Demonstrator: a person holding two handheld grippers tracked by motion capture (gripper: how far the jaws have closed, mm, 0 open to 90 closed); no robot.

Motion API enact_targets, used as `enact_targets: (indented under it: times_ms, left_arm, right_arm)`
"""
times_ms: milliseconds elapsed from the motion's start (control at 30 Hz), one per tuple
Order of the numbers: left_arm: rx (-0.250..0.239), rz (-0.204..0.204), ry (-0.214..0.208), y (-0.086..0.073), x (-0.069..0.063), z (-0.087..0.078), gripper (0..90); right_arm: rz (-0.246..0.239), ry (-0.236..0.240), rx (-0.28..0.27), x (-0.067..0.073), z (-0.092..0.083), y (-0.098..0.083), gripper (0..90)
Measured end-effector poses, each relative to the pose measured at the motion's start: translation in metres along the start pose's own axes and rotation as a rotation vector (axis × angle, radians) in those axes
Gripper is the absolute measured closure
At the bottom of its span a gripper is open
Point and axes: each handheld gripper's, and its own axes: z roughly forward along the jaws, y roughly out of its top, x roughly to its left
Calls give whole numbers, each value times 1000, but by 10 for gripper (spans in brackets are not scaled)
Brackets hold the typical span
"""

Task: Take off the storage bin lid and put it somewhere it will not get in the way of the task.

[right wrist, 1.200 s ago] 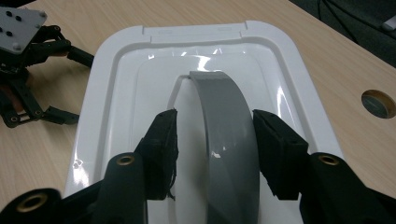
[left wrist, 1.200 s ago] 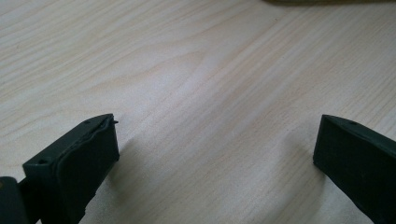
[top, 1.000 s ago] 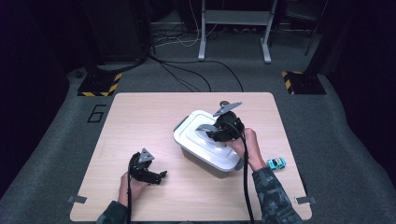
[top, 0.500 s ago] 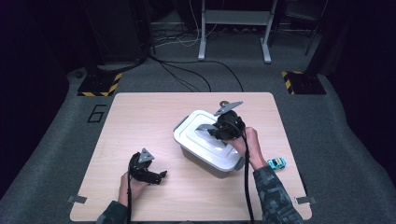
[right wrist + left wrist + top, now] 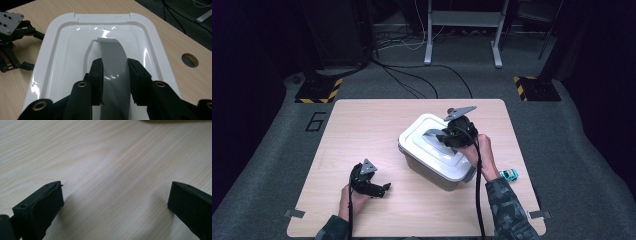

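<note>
We have our right gripper [image 5: 113,75] clamped on the grey arched plastic handle [image 5: 112,53] that rises from the middle of the glossy white rectangular plastic lid [image 5: 62,50]; in the right gripper view both black jaws press flat against the two sides of the handle, so the grasp itself looks finished, the jaws having just been closing onto it. The lid sits seated on the grey plastic storage bin [image 5: 424,167], which stands right of the middle of the pale wooden table [image 5: 362,125], turned at an angle to its edges. From the high view the lid rests level on the bin's rim all round, so we judge that the lifting has not yet begun: what we have done is reach and take hold, and what is left is to raise the lid clear of the bin and set it down somewhere on the bare wood. Our left gripper [image 5: 377,189] rests near the front left of the table, well apart from the bin, its jaws spread wide with nothing but wood grain between them in the left gripper view. A small teal toy car [image 5: 509,174] lies just beside our right forearm near the table's right edge, untouched, and may be meant for the bin.
</note>
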Motion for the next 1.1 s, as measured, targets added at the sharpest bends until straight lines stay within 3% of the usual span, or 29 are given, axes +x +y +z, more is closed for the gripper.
enact_targets:
  times_ms: [333, 600, 1100]
  left_arm:
    - [-5, -6, 0, 0, 0, 0, 0]
    - [-4, -2, 2, 0, 0, 0, 0]
    - [-3, -2, 1, 0, 0, 0, 0]
  right_arm:
    - [11, -27, -10, -2, -12, 7, 665]
    - [46, -60, -23, -6, -19, 11, 665]
    - [96, -133, -57, -26, -38, 14, 666]
